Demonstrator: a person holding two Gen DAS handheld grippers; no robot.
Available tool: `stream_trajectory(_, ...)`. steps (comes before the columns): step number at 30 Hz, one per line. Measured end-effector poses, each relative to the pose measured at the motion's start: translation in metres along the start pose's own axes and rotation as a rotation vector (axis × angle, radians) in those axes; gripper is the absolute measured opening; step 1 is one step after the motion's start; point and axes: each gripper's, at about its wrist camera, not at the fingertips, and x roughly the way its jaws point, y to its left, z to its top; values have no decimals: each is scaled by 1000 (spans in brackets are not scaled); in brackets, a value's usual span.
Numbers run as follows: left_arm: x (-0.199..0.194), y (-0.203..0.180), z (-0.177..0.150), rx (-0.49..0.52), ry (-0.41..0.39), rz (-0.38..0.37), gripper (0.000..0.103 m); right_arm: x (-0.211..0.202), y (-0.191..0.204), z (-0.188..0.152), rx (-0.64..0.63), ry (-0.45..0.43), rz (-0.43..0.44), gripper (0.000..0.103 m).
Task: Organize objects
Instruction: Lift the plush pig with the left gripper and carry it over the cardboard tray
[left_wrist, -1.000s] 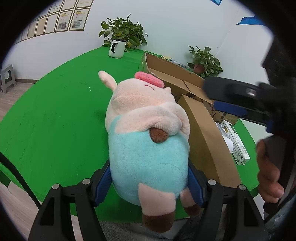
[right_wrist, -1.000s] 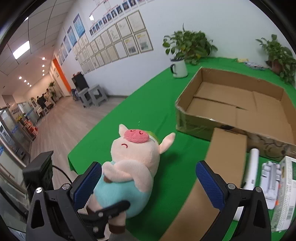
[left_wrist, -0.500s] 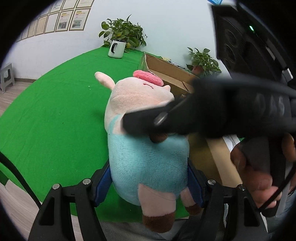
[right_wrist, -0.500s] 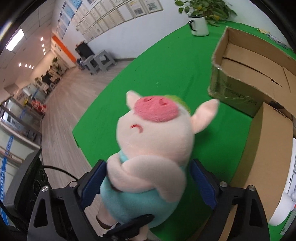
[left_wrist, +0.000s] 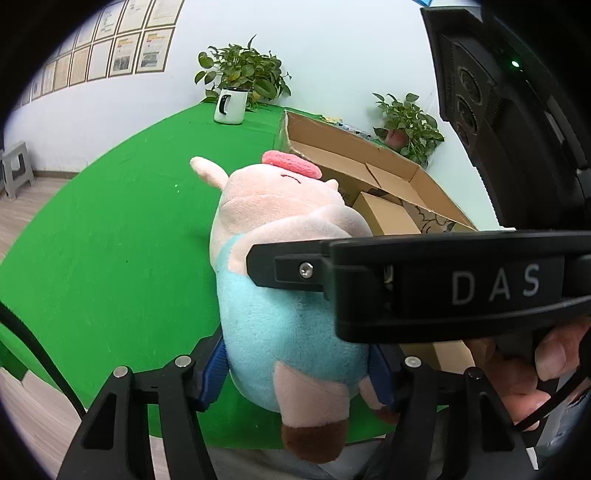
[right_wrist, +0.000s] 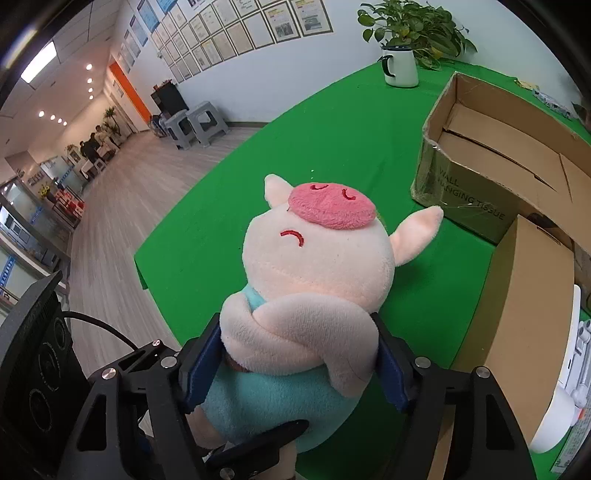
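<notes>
Plush pig (right_wrist: 317, 280) is squeezed by both the left tongs (left_wrist: 295, 373) and right tongs (right_wrist: 299, 365) above the table's (right_wrist: 332, 129) near edge, so release one (probably left) before carrying it to the far cardboard box (right_wrist: 517, 147).

left gripper (left_wrist: 299, 373): black angular plastic frame showing silver round screws and blue pads (left_wrist: 216, 373) on the fingers. right gripper (right_wrist: 295, 363): wearing the same black frame, silver screws and dark blue pads (right_wrist: 201, 363); its side is carrying grey "das" lettering and a small screw. black cable (right_wrist: 99, 328) is trailing off. hand (left_wrist: 532, 373): bare skin showing.
</notes>
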Motion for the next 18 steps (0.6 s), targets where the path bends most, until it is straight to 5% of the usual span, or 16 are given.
stream_trajectory(8,-26,-41,24,112,-72,37,63,-52,-14,6,-6,-148,23,69)
stream_trajectory(18,-47,-121,105,318,-229,-16,63,-183,-47,38,8,-409,-45,69)
